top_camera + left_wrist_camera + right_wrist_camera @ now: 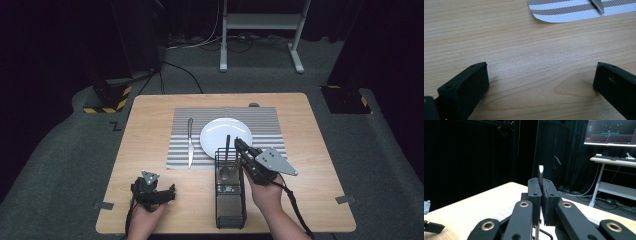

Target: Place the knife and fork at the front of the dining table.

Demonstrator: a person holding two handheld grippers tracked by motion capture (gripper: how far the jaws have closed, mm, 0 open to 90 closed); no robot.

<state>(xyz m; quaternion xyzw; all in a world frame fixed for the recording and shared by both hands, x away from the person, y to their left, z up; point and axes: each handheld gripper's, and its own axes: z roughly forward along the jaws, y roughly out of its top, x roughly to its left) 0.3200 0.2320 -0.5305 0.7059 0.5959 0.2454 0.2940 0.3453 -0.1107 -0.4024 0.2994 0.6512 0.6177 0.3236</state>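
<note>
Right gripper, centre frame, fingers pinching spoon handle tip, spoon standing in wire basket. Spoon being light, stiff, slippery metal; gripping flat handle. Left gripper resting lower left, fingers wide apart, holding nothing.

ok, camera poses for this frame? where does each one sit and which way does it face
High view: above the person's side, facing forward and down on the table; both forearms enter from below, left gripper, right gripper.
Left gripper view: on the left gripper, low over the wood, jaws wide apart.
Right gripper view: on the right gripper, facing level across the table, jaws shut on a utensil handle.
Shared: high and left gripper views both show the striped placemat and knife.
</note>
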